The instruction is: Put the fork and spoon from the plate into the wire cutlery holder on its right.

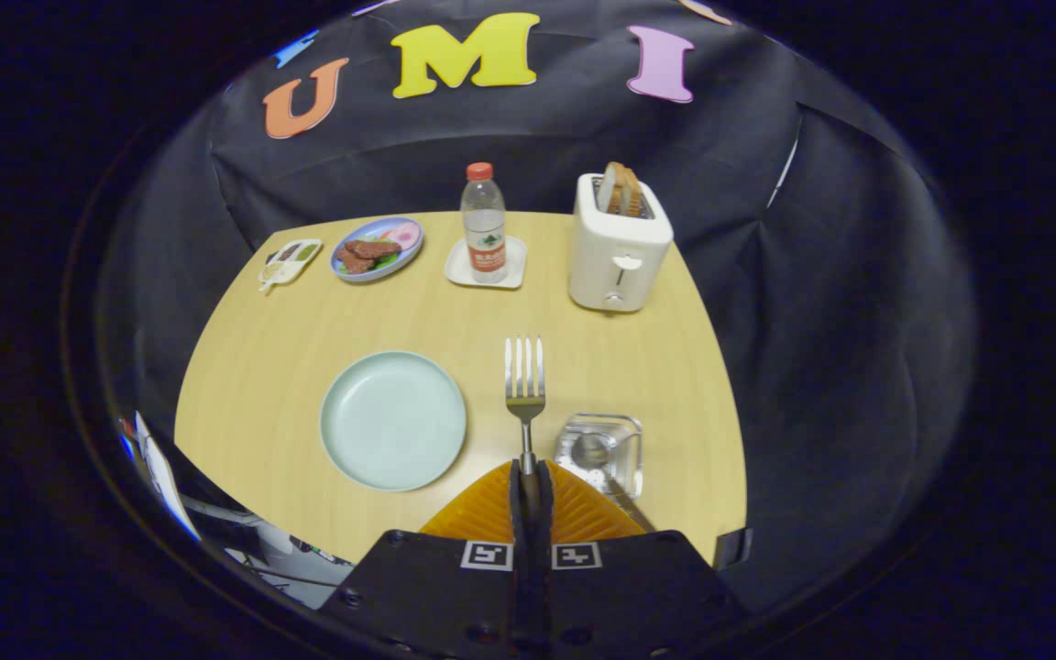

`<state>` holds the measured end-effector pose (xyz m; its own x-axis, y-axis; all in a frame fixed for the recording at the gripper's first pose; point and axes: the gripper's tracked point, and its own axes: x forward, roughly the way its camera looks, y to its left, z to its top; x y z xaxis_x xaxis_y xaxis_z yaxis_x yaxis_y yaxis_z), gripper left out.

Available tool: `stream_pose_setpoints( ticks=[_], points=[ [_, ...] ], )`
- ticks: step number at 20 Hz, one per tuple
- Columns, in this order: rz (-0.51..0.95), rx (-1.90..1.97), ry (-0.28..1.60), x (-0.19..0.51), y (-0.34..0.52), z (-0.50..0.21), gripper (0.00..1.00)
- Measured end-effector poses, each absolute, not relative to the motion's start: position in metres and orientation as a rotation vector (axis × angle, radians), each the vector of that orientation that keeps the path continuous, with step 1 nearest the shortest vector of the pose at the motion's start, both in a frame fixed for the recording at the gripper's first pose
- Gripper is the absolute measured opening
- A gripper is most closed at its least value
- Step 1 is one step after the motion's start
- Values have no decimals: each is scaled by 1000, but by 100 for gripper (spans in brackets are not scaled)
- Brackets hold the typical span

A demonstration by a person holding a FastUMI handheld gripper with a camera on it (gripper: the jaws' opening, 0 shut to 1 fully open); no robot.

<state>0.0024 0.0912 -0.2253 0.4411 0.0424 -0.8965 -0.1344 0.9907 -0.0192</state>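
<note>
Though clamped — fork [525, 385] beyond gripper [530, 477]

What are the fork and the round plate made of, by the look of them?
The fork, clamped between the gripper fingers, looks like polished metal: silvery with bright glints. The plate seems glazed ceramic or hard plastic: pale green, smooth, softly shiny; I cannot tell which.

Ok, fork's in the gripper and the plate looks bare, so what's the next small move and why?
Probably shift the gripper right until the fork hangs over the wire cutlery holder, then lower it in. The gripper is shut on the fork's handle, tines pointing ahead; the holder sits just right of the fingers with the spoon inside, and the plate is empty.
</note>
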Motion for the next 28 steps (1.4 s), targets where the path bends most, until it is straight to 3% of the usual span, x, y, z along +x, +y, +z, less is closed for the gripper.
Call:
stream_pose_setpoints(
  ticks=[10, 20, 28],
  points=[
    [113, -78, 1265, -7, 34, -260, 2],
    [131, -51, 1310, -13, 32, -273, 8],
    [132, -23, 1280, -6, 45, -268, 7]
  ],
)
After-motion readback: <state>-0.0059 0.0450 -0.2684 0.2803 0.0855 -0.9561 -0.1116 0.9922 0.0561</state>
